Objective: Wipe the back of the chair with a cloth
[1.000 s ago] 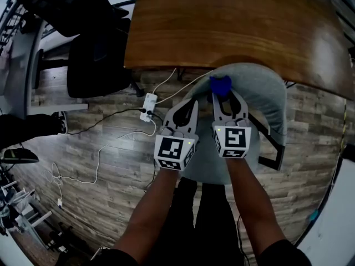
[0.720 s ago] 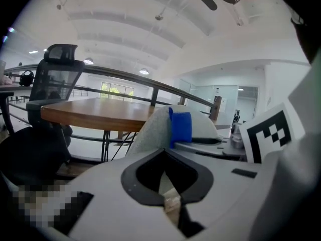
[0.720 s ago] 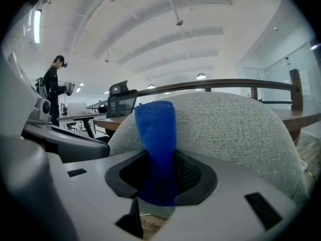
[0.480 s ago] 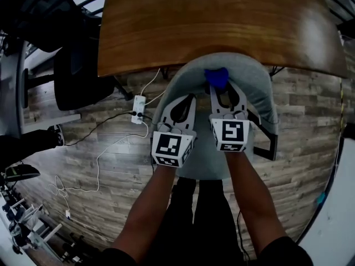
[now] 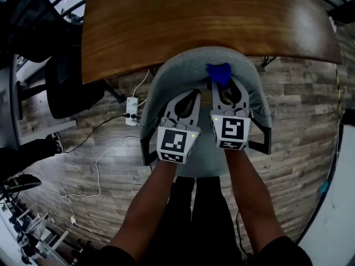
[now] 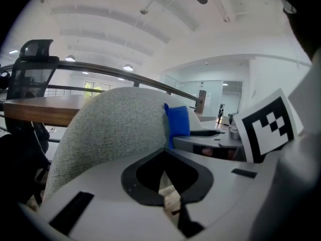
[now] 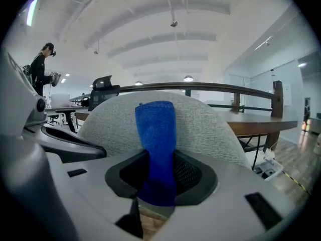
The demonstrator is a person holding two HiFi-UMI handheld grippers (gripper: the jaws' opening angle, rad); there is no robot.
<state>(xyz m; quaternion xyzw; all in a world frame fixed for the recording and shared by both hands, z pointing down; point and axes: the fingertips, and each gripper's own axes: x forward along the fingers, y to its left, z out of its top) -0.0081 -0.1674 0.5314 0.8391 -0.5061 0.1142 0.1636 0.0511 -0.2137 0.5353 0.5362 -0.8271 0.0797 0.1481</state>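
Observation:
A grey fabric chair (image 5: 178, 73) stands with its back against the wooden table's edge. My right gripper (image 5: 222, 83) is shut on a blue cloth (image 5: 219, 73), which sticks up from its jaws against the upper part of the chair back (image 7: 210, 118). In the right gripper view the blue cloth (image 7: 156, 134) hangs straight down between the jaws of the right gripper (image 7: 158, 157). My left gripper (image 5: 192, 95) sits just to the left, over the chair, its jaws together and holding nothing. The left gripper view shows the left gripper (image 6: 163, 152), the chair back (image 6: 113, 129) and the cloth (image 6: 176, 120).
A brown wooden table (image 5: 211, 15) fills the top of the head view. A white power strip (image 5: 131, 110) with cables lies on the wood floor at left, near a black office chair (image 5: 69, 90). A person (image 7: 42, 67) stands far off.
The head view has swung, so the chair and table sit further left. Both grippers stay over the chair back, the right one still on the cloth. The left gripper has drawn slightly closer.

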